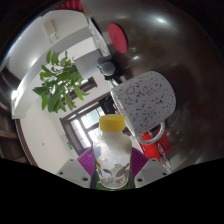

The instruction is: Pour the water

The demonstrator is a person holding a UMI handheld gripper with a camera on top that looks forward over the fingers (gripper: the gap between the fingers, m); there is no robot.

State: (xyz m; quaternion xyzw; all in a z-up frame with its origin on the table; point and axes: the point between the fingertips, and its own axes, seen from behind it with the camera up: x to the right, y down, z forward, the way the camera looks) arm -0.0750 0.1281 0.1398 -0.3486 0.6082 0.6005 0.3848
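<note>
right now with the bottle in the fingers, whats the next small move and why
Probably tip a little further: the gripper is shut on the yellow-capped bottle, and the scene looks tilted. No cup or stream of water shows ahead, only a plant and a grey speckled object.

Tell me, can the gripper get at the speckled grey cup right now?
Probably not to grasp: the gripper is already shut on a bottle with a yellow cap, though the grey cup sits just beyond with nothing between.

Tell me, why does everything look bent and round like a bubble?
Gripper view: a wide-angle lens curves the room, bending the window frame; bright daylight washes out the area behind the plant; the bottle held between the fingers looks big and soft because it is so close.
</note>
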